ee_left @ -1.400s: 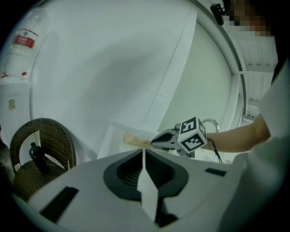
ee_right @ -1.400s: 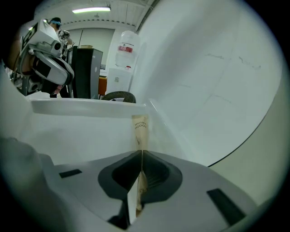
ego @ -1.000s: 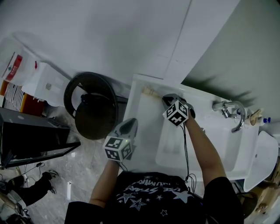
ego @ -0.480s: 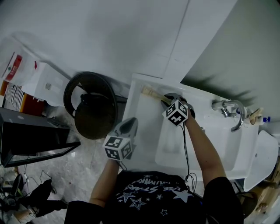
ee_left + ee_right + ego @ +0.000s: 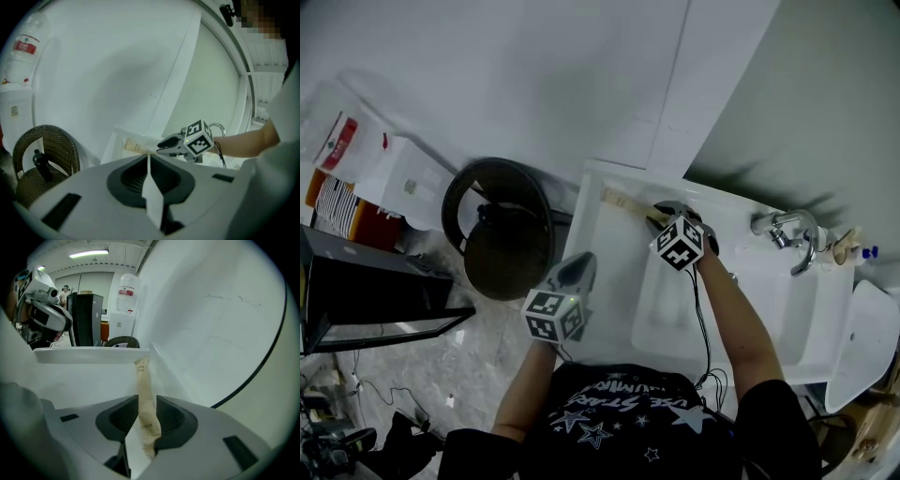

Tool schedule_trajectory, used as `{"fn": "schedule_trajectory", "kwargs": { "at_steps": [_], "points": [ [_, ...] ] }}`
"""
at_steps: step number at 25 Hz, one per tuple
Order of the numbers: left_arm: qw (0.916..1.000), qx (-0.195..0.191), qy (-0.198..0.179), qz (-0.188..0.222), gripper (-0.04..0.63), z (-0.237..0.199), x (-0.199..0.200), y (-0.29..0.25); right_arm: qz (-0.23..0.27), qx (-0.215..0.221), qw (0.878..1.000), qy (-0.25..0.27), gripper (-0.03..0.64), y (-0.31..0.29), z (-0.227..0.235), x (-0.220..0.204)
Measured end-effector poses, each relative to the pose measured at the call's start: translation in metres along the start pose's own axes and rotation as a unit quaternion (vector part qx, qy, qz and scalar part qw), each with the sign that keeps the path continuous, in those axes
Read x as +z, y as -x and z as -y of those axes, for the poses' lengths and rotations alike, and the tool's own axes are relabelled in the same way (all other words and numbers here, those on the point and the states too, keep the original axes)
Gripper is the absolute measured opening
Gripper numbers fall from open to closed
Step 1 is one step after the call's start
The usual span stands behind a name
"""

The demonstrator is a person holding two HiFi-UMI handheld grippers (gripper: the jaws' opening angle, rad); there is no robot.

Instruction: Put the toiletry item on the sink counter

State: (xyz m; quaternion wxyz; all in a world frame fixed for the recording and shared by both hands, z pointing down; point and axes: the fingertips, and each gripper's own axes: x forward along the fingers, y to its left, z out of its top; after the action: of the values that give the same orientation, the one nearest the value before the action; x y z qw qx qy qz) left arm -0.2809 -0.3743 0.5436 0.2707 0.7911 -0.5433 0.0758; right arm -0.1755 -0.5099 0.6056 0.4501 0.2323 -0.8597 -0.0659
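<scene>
The toiletry item is a thin beige paper packet lying along the back left corner of the white sink counter. My right gripper sits at its near end, and its jaws are opening. In the right gripper view the packet runs between the parted jaws and leans on the right one, with a gap on the left. My left gripper hangs shut and empty at the counter's left edge. From the left gripper view I see the packet in front of the right gripper.
A chrome faucet stands at the back right over the basin. A round dark wicker bin sits on the floor left of the counter. Beyond it are a white appliance and a black cabinet.
My right gripper's jaws have parted around the packet. More of the packet now shows on the counter beyond the jaws. The left gripper has stayed put.
</scene>
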Motion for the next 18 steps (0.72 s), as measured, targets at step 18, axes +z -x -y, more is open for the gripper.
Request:
{"fn": "schedule_trajectory", "kwargs": {
  "at_steps": [18],
  "points": [
    [0.9993, 0.013, -0.021, 0.028, 0.031, 0.058, -0.005, 0.041, 0.044, 0.007, 0.999, -0.022, 0.126, 0.076, -0.048, -0.016]
  ]
}}
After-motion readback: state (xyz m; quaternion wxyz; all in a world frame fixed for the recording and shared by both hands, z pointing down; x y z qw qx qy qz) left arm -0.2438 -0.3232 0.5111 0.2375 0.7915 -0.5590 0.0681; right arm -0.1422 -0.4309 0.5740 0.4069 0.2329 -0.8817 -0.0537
